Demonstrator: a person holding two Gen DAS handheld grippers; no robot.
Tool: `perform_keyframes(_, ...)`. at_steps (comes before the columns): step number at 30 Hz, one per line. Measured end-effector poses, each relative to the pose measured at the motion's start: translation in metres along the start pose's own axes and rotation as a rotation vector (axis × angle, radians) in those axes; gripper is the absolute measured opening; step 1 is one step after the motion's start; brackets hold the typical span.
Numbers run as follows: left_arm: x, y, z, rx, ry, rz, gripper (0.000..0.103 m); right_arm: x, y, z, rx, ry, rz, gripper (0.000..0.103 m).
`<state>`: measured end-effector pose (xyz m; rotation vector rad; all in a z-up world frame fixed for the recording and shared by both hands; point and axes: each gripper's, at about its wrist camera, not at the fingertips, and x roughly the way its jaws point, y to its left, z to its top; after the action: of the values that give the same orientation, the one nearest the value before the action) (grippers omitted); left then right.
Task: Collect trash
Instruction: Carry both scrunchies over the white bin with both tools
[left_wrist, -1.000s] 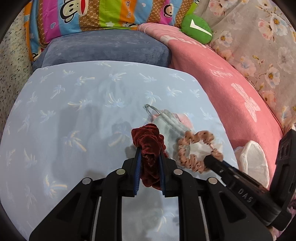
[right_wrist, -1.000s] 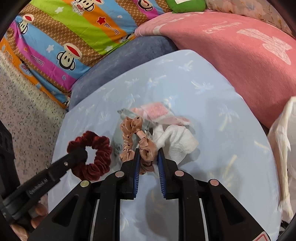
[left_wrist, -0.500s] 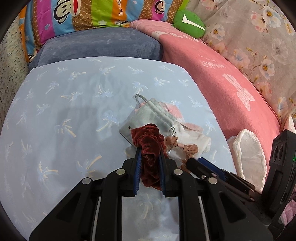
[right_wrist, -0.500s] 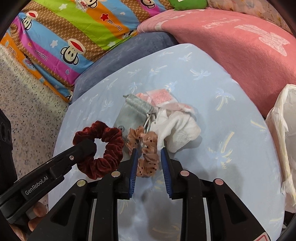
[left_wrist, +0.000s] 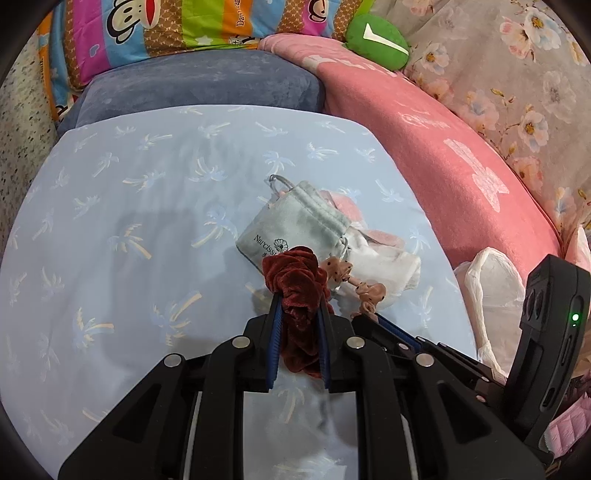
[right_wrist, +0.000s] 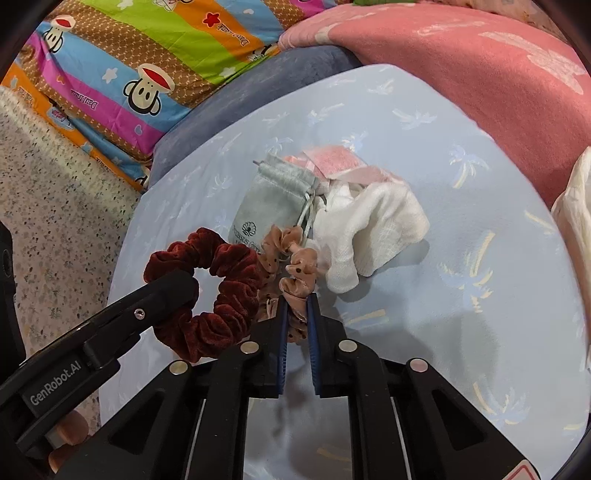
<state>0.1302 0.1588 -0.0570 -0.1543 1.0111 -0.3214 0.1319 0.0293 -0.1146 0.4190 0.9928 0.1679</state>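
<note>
While both grippers hold fabric, the scene reads as follows:

Left gripper: jaws clamped on the dark red velvet scrunchie, which bunches up between the blue pads and rises above the fingertips.

Right gripper: jaws closed on the peach dotted scrunchie; the fabric is pinched between the blue pads and loops forward from them.

Relation of the two scrunchies: side by side and touching in the right wrist view, red one to the left.

Grey drawstring pouch: lies flat on the light blue palm-print sheet, just beyond both scrunchies; printed logo faces up.

White cloth: crumpled, touching the pouch on its right side.

Pink cloth: partly under the pouch and the white cloth, at their far side.

White plastic bag: at the right edge of the sheet, against the pink blanket.

Surroundings: blue-grey cushion and striped monkey-print pillow beyond the sheet.
</note>
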Motion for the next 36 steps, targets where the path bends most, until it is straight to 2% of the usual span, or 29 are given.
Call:
perform_keyframes(8, -0.017, -0.028, 0.010, 0.043, -0.050, -0.030, 0.017, -0.059, 0.008, 0.018, -0.046, -0.137, -0.003, 0.010)
perform_keyframes(14, -0.027, -0.062, 0.016, 0.096, -0.086, -0.068, 0.017, -0.106, -0.007, 0.029, -0.045, -0.234, -0.021, 0.010)
perform_keyframes(23, -0.029, -0.126, 0.018, 0.191, -0.097, -0.138, 0.017, -0.180, -0.067, 0.032, 0.022, -0.368, -0.070, 0.010)
perform_keyframes(36, -0.014, -0.219, 0.004, 0.322, -0.050, -0.237, 0.017, -0.245, -0.157, 0.012, 0.151, -0.459, -0.158, 0.010)
